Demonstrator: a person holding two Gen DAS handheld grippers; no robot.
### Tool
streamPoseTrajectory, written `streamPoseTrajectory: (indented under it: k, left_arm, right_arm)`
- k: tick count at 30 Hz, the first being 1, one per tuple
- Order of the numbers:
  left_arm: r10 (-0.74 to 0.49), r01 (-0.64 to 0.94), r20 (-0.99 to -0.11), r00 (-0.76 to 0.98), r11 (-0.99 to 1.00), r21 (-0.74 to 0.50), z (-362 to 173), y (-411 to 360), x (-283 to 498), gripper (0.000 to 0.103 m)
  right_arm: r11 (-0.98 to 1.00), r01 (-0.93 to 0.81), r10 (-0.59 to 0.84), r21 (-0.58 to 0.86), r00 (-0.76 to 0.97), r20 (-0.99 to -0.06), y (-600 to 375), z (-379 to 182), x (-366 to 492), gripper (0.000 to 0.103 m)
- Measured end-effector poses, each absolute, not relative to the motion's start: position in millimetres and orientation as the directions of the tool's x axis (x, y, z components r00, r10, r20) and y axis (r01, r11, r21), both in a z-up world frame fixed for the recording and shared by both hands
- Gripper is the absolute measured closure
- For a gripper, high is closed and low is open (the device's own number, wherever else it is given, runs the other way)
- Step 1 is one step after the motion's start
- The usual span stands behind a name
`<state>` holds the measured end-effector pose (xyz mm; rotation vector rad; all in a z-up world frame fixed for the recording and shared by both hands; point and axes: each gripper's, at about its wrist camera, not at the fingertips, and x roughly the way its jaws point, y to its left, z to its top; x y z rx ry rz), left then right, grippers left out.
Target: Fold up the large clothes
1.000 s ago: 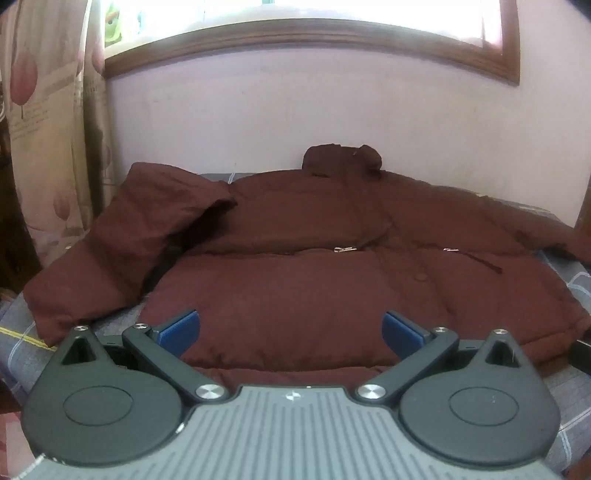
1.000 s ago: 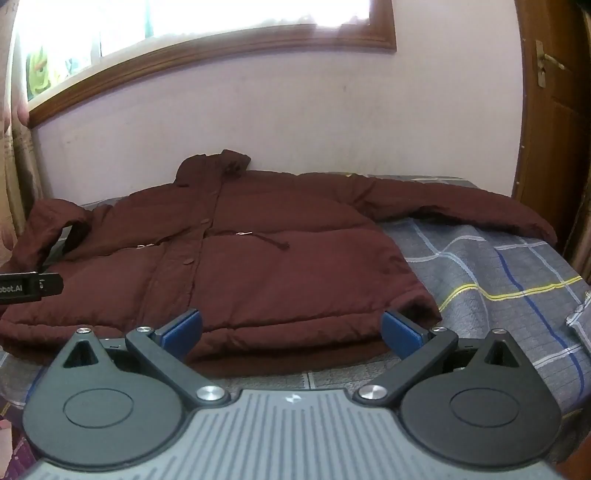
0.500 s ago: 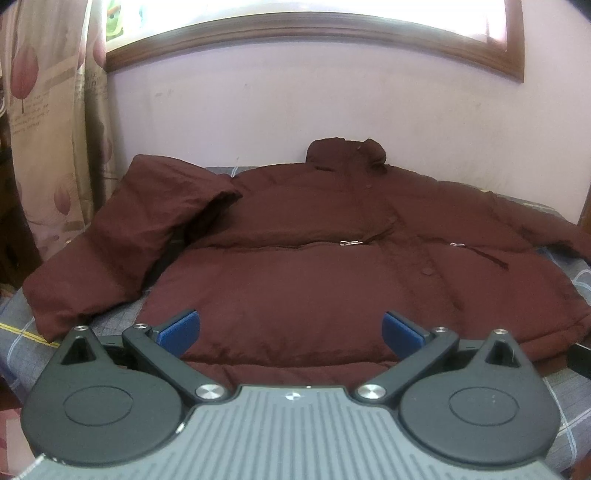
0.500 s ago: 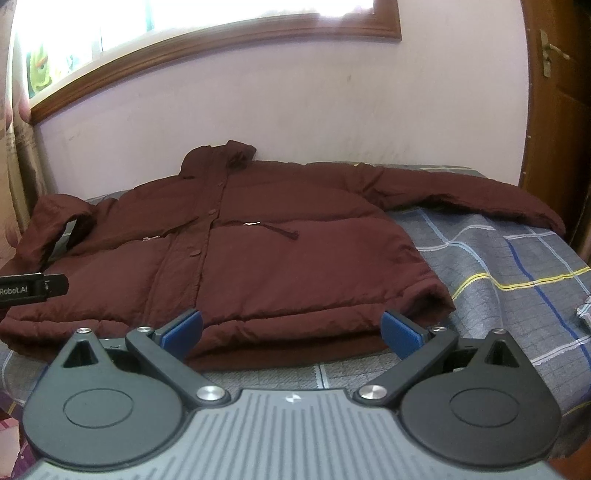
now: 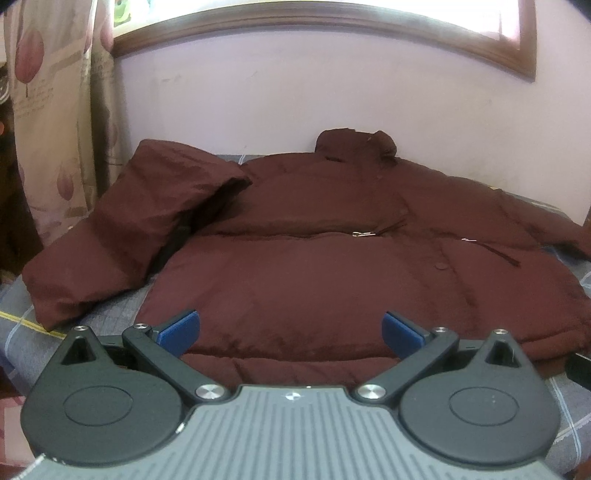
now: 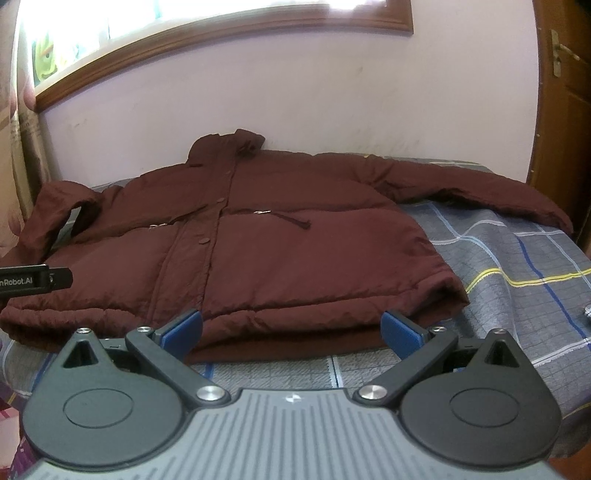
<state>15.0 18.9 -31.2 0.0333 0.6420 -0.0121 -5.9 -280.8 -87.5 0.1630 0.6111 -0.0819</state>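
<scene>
A dark maroon padded jacket (image 5: pixel 314 266) (image 6: pixel 295 251) lies front up on a checked bedspread (image 6: pixel 517 266), collar toward the wall. Its left sleeve (image 5: pixel 122 236) is bent down beside the body; its right sleeve (image 6: pixel 480 192) stretches out across the bed. My left gripper (image 5: pixel 290 330) hovers open just before the jacket's hem, left of centre, holding nothing. My right gripper (image 6: pixel 291 328) is open too, over the hem near the jacket's right half, with nothing between its blue pads (image 6: pixel 399 330). The left gripper's tip (image 6: pixel 33 282) shows at the left edge of the right wrist view.
A pale wall (image 5: pixel 332 92) with a wood-framed window (image 5: pixel 332 22) backs the bed. A flowered curtain (image 5: pixel 48 110) hangs at the left. A wooden door (image 6: pixel 569 110) stands at the right. The bedspread lies bare right of the jacket.
Both grippers have moved closer to the jacket and a little higher, so the jacket fills more of each view. Jaws stay open.
</scene>
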Motion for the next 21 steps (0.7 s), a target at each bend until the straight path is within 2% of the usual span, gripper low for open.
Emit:
streamPoseTrajectory:
  k: [21]
  left_arm:
    - [0.022, -0.038, -0.630, 0.776, 0.999, -0.013, -39.6, 48.4, 29.2, 0.000]
  right_arm:
    - [0.992, 0.084, -0.014, 0.089, 0.803, -0.596, -258.3, -86.5, 3.9, 0.000]
